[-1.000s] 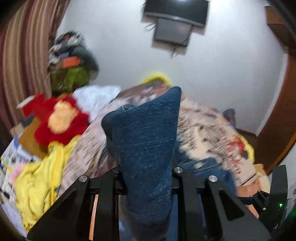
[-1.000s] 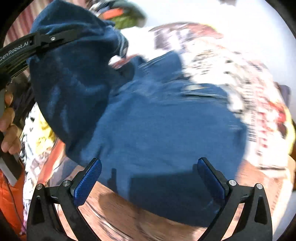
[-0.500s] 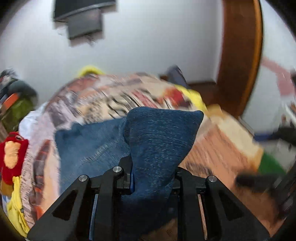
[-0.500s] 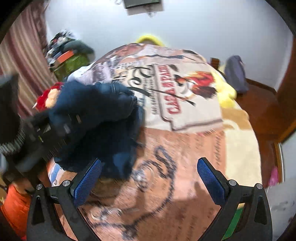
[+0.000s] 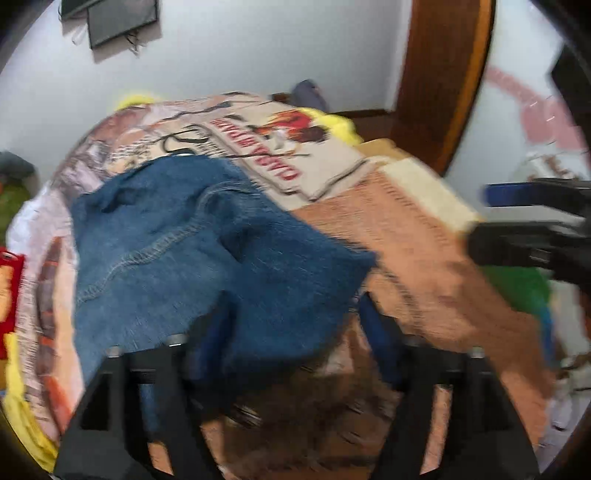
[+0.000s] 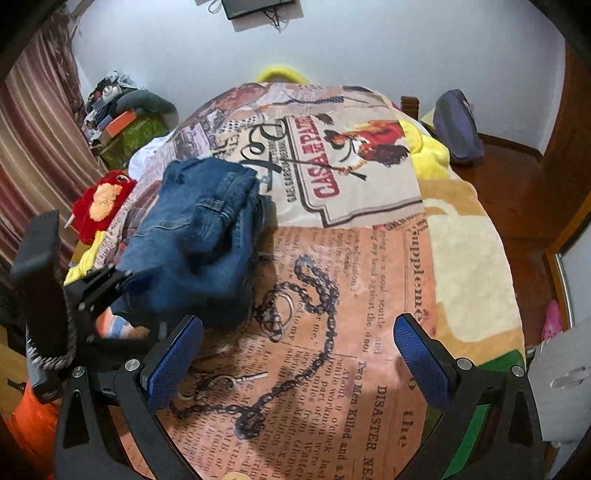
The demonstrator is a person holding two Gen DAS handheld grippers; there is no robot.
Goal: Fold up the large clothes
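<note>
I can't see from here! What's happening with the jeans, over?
Left gripper opening, jeans slipping free. Right gripper open, empty. Jeans bunched on blanket. Nothing blocking.

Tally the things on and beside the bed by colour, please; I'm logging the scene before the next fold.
Blue: 1, jeans
Red: 1, plush toy
Purple-grey: 1, bag
Printed, many colours: 1, blanket
Total: 4

A home bedroom: a bed under a printed blanket, a striped curtain, a red plush toy, and a wall-mounted screen.
</note>
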